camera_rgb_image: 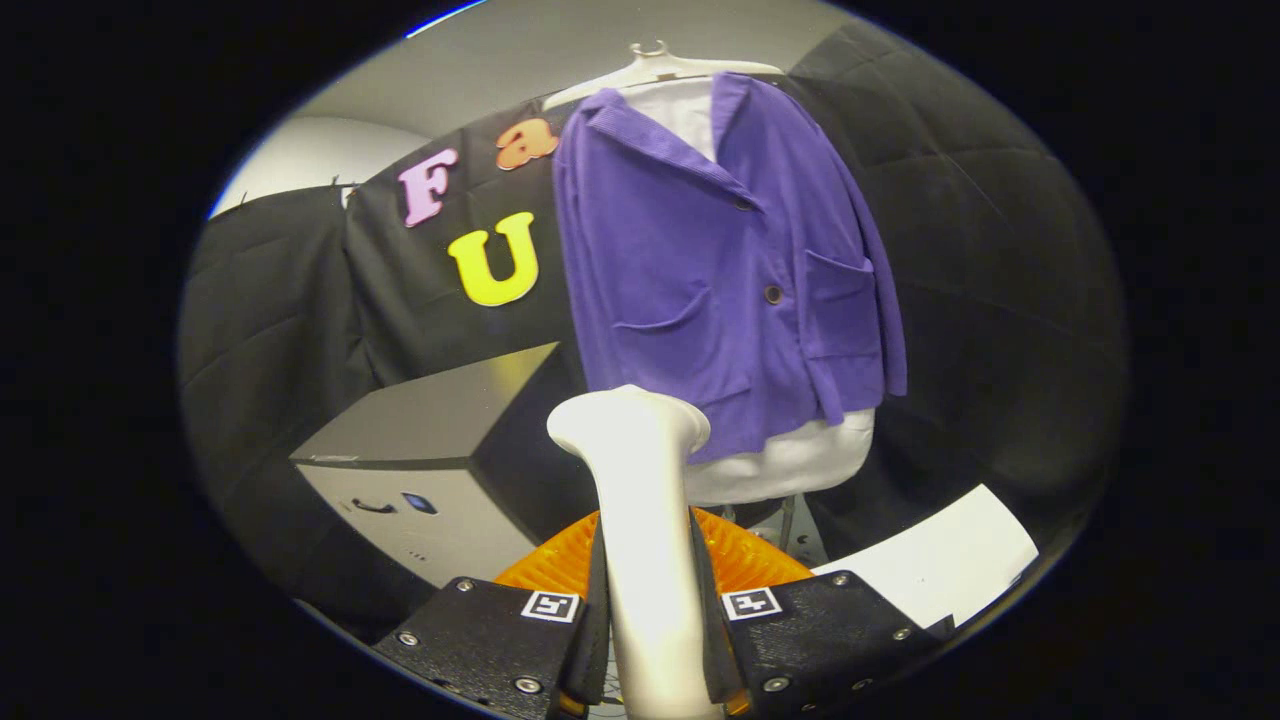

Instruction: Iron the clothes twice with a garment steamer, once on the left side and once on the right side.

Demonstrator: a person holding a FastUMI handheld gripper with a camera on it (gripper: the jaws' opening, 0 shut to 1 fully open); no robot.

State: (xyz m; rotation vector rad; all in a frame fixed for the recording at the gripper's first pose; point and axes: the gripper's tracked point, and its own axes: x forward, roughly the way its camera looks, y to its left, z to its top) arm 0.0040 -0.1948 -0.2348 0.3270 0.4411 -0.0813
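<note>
A handheld gripper [650, 640] has its two fingers pressed against either side of the pale handle of a garment steamer [640, 520], pinching it firmly. The steamer stands nearly upright between the fingers, its long axis running up and away from them, and its rounded head ends just below the hem of the garment. Behind the handle, close to the fingers, sits an orange ribbed piece [745, 555]; what it is cannot be told.

One purple corduroy jacket [710, 270] hangs beyond the steamer, ahead and slightly to the right of it, well apart from the head. It is worn by one white torso form [790, 460] on one white hanger [655, 65]. The jacket hangs vertically, with two patch pockets and two buttons visible down its front.

To the left of the jacket, one grey box-shaped machine [430, 470] sits lower down. One white sheet [945, 565] lies to the right, near the fingers.

Judging by this, the steamer head must travel forward and upward to reach the fabric
</note>
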